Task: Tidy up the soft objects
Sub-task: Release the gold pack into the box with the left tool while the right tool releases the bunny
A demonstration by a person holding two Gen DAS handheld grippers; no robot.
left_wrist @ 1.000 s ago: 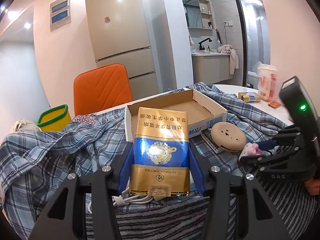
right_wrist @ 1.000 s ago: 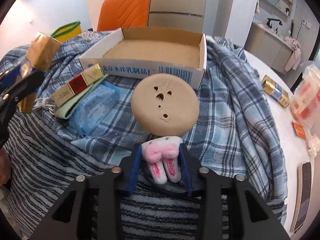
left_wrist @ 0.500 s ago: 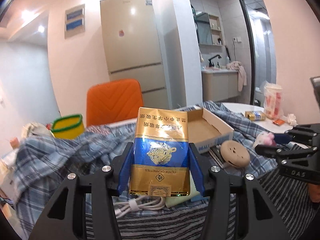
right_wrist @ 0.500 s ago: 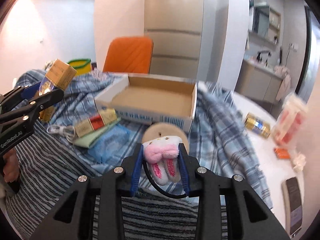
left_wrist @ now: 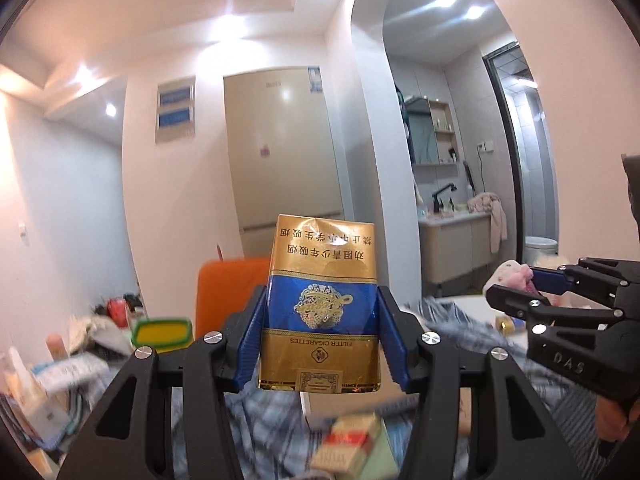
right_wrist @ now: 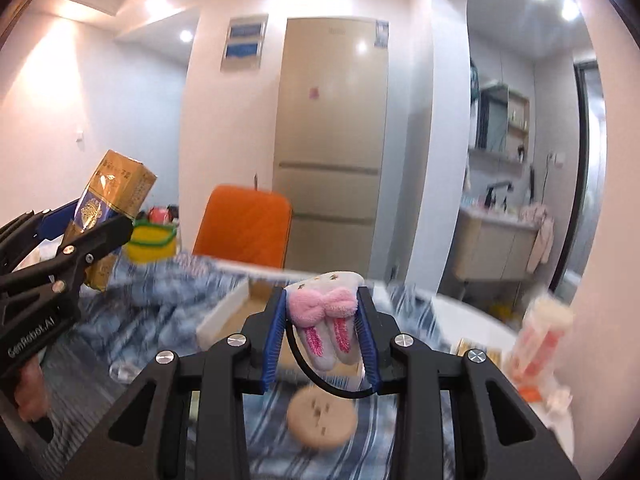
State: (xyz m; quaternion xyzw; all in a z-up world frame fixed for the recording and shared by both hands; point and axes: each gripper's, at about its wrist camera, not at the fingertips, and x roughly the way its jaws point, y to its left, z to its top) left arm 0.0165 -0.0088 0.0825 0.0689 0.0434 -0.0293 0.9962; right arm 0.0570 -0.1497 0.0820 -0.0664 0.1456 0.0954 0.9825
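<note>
My left gripper (left_wrist: 320, 340) is shut on a gold and blue cigarette pack (left_wrist: 320, 308) and holds it high above the table; the pack also shows at the left of the right wrist view (right_wrist: 116, 192). My right gripper (right_wrist: 322, 332) is shut on a small plush toy with a pink bow and a black loop (right_wrist: 326, 320), also lifted; it shows at the right of the left wrist view (left_wrist: 512, 280). Below lie the open cardboard box (right_wrist: 228, 312), a round tan cushion (right_wrist: 322, 420) and the plaid cloth (right_wrist: 152, 300).
A red and gold pack on a green item (left_wrist: 352, 448) lies on the cloth below my left gripper. An orange chair (right_wrist: 244, 224), a yellow-green tub (right_wrist: 154, 236) and a fridge (right_wrist: 332, 140) stand behind. A red-and-white bag (right_wrist: 540, 336) sits at the right on the white table.
Both grippers have risen and tilted up with their loads, so the table has dropped to the bottom of both views. The grips have not changed.
</note>
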